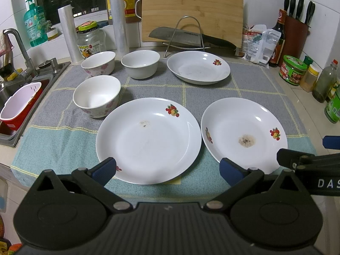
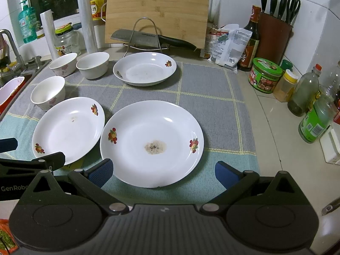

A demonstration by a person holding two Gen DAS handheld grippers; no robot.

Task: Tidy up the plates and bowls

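Three white fruit-print plates lie on a checked mat (image 1: 244,80): near left plate (image 1: 148,140) (image 2: 68,130), near right plate with a brown stain (image 1: 242,131) (image 2: 152,143), far plate (image 1: 198,67) (image 2: 144,68). Three bowls stand at the left: a near floral bowl (image 1: 96,95) (image 2: 47,92), a far floral bowl (image 1: 98,62) (image 2: 63,63), a plain white bowl (image 1: 140,63) (image 2: 92,64). My left gripper (image 1: 167,171) is open and empty before the near left plate. My right gripper (image 2: 163,173) is open and empty before the stained plate.
A sink (image 1: 12,97) with a red-and-white basket (image 1: 20,104) is at the left. A cutting board (image 1: 191,10), cleaver on a rack (image 1: 187,36), knife block (image 2: 274,36), bottles and jars (image 2: 265,75) line the back and right.
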